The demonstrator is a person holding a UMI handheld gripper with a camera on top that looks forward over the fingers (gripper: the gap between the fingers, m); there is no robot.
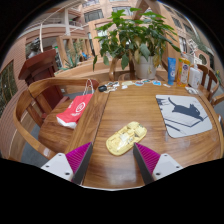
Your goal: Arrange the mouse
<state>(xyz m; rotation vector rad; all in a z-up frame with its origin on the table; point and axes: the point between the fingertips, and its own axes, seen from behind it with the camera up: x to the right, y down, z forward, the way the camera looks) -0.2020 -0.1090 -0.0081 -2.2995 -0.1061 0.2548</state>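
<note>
A yellow mouse lies on the round wooden table, just ahead of my fingers and slightly between their tips. A grey and white mouse mat lies to its right, further back. My gripper is open and empty, its pink pads wide apart with bare table between them.
A red and white packet lies on a wooden chair to the left. A potted plant stands at the table's far edge, with small items, a blue bottle and an orange one beside it. Chairs ring the table.
</note>
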